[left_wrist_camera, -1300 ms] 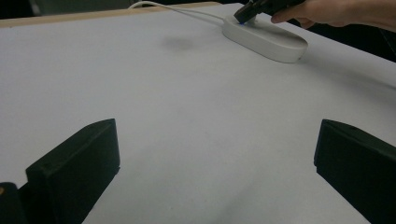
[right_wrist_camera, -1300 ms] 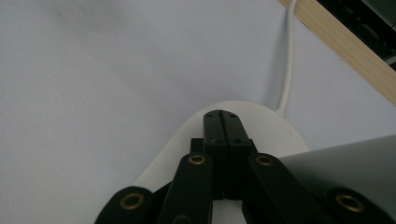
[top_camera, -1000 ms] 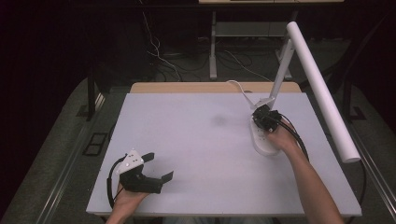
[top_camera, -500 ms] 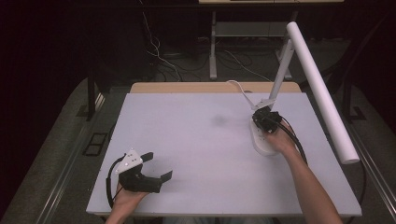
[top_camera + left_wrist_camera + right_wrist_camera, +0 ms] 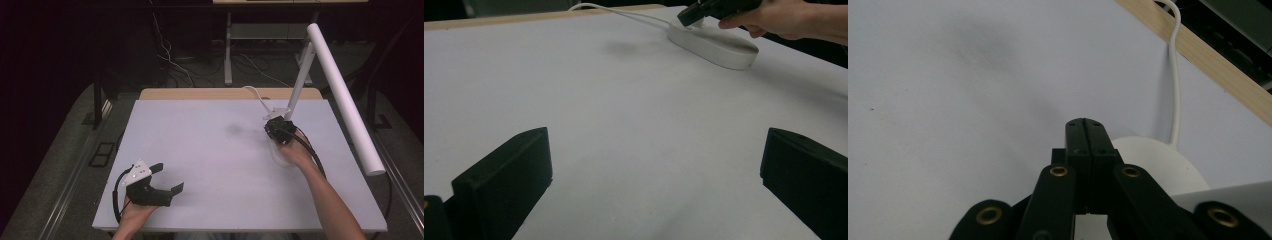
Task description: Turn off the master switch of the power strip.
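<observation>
A white desk lamp stands at the table's right, its oval base (image 5: 278, 154) partly under the person's right hand. Its slanted arm (image 5: 300, 80) carries a long white tube head (image 5: 345, 100). My right gripper (image 5: 273, 129) is over the far end of the base (image 5: 1158, 165), jaws shut with nothing between them (image 5: 1084, 125). My left gripper (image 5: 170, 177) rests near the front left of the white table (image 5: 210, 145), open, with bare tabletop between its jaws (image 5: 654, 190). In the left gripper view the lamp base (image 5: 719, 45) lies far off at the top right.
A white cable (image 5: 1175, 75) runs from the lamp base over the table's wooden back edge (image 5: 200, 93). The lamp's tube head overhangs the right side of the table. Beyond the table the floor is dark, with a desk leg (image 5: 228, 55) and loose cables.
My right gripper has shifted slightly left over the lamp base. The left gripper has not moved.
</observation>
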The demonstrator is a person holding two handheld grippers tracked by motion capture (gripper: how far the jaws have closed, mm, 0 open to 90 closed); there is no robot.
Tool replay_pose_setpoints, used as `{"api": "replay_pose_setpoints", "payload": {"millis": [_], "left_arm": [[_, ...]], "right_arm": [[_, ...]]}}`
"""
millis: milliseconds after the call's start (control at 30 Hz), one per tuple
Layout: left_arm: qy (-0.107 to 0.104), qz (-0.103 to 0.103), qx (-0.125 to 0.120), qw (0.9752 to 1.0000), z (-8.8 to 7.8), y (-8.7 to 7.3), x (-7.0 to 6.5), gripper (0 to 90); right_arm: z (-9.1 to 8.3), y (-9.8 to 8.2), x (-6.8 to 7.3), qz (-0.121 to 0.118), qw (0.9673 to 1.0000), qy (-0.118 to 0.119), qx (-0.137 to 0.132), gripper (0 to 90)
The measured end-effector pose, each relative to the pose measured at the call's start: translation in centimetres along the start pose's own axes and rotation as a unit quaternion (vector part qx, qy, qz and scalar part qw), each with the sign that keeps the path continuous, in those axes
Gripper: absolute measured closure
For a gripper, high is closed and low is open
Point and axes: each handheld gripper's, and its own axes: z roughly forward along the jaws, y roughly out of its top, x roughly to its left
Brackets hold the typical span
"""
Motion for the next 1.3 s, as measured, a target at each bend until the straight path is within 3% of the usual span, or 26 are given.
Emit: {"api": "replay_pose_setpoints", "payload": {"millis": [333, 833, 1000, 1133, 1233, 1300], "left_arm": [[-0.001, -0.001, 0.000, 1.0000, 0.1, 0.0, -0.1, 0.0], [-0.007, 0.002, 0.002, 1.0000, 0.4, 0.1, -0.3, 0.0], [-0.008, 0.002, 0.002, 1.0000, 0.5, 0.1, -0.3, 0.0], [-0.008, 0.002, 0.003, 1.0000, 0.5, 0.1, -0.3, 0.0], [-0.008, 0.002, 0.003, 1.0000, 0.5, 0.1, -0.3, 0.0], [-0.008, 0.002, 0.003, 1.0000, 0.5, 0.1, -0.3, 0.0]], "right_arm": [[-2.2, 0.2, -0.1, 0.007, 0.9993, 0.032, -0.017, 89.7], [-6.2, 0.0, 0.0, 0.020, 0.9968, 0.059, -0.050, 89.0], [-7.6, -0.5, 0.0, 0.041, 0.9941, 0.078, -0.063, 76.7], [-8.7, -1.2, 0.1, 0.052, 0.9919, 0.085, -0.078, 61.4], [-9.7, -2.0, 0.2, 0.063, 0.9883, 0.103, -0.093, 47.2], [-10.0, -2.2, 0.2, 0.066, 0.9879, 0.104, -0.093, 44.0]]}}
